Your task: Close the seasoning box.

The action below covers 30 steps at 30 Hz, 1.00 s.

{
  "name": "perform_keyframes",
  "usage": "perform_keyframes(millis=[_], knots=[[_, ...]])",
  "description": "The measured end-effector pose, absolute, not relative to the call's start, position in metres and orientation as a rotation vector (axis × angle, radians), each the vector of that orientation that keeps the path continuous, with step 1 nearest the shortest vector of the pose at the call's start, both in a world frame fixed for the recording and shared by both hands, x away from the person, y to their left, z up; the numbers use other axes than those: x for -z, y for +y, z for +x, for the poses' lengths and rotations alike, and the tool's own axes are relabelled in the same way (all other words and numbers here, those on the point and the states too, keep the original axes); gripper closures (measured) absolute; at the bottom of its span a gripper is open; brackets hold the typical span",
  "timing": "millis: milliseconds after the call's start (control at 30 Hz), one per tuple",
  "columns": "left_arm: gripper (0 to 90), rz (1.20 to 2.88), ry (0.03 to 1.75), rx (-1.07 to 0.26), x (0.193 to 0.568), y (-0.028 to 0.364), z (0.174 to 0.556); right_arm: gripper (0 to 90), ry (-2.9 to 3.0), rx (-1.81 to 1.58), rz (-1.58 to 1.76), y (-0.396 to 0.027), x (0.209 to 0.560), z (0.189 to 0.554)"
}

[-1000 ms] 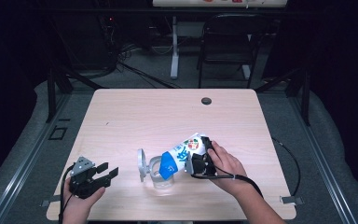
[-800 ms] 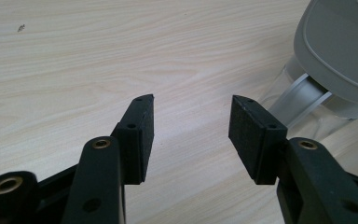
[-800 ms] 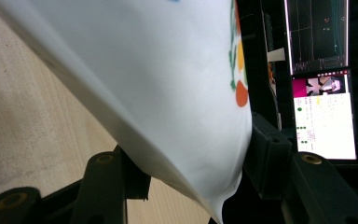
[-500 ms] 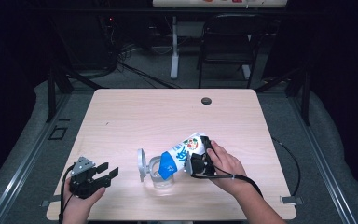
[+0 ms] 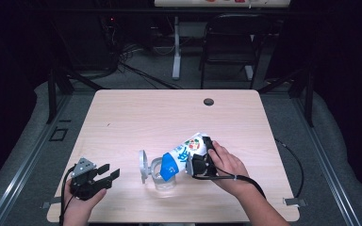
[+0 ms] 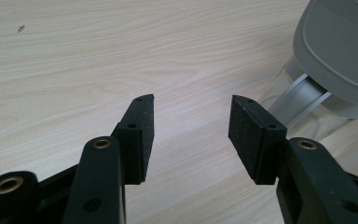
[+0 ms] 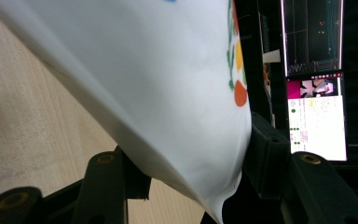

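Observation:
A white and blue pouch (image 5: 183, 157) hangs tilted, blue end down, over a clear container (image 5: 162, 177) whose grey lid (image 5: 143, 165) stands flipped up at its left. My right gripper (image 5: 201, 160) is shut on the pouch; in the right gripper view the white pouch (image 7: 168, 88) sits pinched between both jaws. My left gripper (image 5: 107, 173) rests open near the table's front left corner, apart from the container. In the left gripper view its pads (image 6: 140, 135) have only bare wood between them, with the grey lid (image 6: 340, 46) at the upper right.
The light wooden table (image 5: 136, 117) has a round dark grommet (image 5: 209, 101) near its far edge. A black chair (image 5: 228, 47) and a table leg stand beyond it on the dark floor. A lit screen (image 7: 314, 116) glows in the right gripper view.

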<state>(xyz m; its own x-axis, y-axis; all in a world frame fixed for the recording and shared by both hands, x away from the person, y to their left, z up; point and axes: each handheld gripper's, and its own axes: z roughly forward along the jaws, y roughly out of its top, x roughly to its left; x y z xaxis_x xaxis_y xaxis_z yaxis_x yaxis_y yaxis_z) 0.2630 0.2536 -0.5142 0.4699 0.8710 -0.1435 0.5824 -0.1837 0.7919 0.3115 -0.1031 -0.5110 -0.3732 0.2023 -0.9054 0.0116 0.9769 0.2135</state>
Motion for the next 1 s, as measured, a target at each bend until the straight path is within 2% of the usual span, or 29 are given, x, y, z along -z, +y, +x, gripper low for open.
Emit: perform_keyframes(millis=[1000], knots=[[51.1,1.876,1.208,-0.440,0.5144,0.2525,0.2633,50.2,1.933,-0.168,0.107,-0.1001,0.5078,0.3125]])
